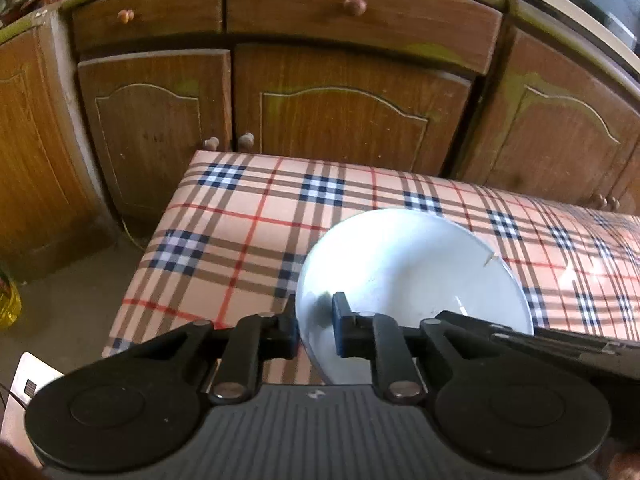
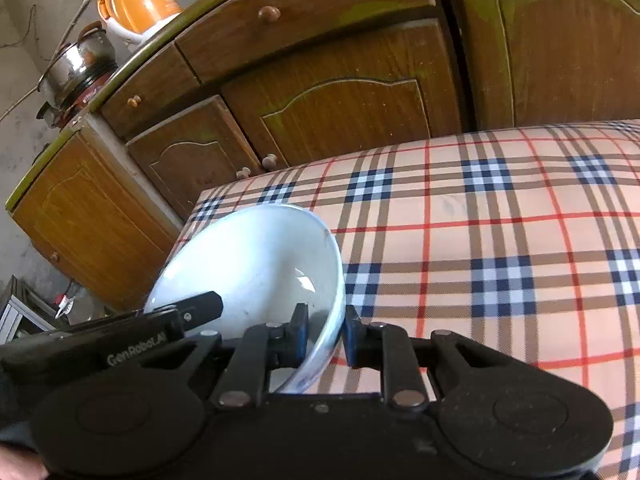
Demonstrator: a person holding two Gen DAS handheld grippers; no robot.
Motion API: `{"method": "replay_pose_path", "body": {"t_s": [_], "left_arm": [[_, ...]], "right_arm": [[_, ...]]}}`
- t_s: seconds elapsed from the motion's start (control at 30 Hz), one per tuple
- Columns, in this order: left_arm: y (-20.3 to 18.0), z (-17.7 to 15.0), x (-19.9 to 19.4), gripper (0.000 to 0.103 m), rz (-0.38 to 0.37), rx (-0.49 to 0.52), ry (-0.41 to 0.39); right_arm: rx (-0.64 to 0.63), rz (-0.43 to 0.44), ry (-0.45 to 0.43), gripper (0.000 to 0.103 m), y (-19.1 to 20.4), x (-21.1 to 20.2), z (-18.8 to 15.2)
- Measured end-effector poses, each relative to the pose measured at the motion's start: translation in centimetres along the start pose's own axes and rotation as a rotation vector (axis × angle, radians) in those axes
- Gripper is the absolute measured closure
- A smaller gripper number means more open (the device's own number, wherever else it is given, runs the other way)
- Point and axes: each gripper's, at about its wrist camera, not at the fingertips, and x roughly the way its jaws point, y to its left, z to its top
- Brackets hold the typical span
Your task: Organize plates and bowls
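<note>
A white bowl (image 1: 412, 276) stands near the front left corner of the table with the plaid cloth (image 1: 240, 220); its rim has a small chip on the far right. My left gripper (image 1: 316, 328) is shut on the bowl's left rim, one pad outside and one inside. In the right wrist view the same bowl (image 2: 248, 264) has its right rim pinched between the pads of my right gripper (image 2: 325, 332), which is shut on it. Each gripper shows in the other's view: the right gripper (image 1: 560, 344) and the left gripper (image 2: 192, 312), both at the bowl's near edge.
Brown wooden cabinets (image 1: 344, 120) with knobs stand close behind the table. On the counter sit a steel pot (image 2: 76, 68) and an orange-and-white appliance (image 2: 136, 4). A yellow bottle (image 1: 8, 300) stands on the floor to the left. Plaid cloth (image 2: 500, 240) stretches to the right.
</note>
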Motion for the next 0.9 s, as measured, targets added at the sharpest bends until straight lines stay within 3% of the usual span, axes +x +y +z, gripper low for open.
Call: {"method": "replay_pose_path", "body": {"t_s": [0.23, 0.9], "left_arm": [[-1.6, -0.6, -3.0, 0.088, -0.014, -0.005, -0.032], [-7.9, -3.9, -16.5, 0.088, -0.013, 0.041, -0.164]], "right_arm": [[-0.02, -0.018, -0.042, 0.08, 0.0, -3.8, -0.4], [-0.042, -0.039, -0.174, 0.079, 0.2, -20.5, -3.1]]}}
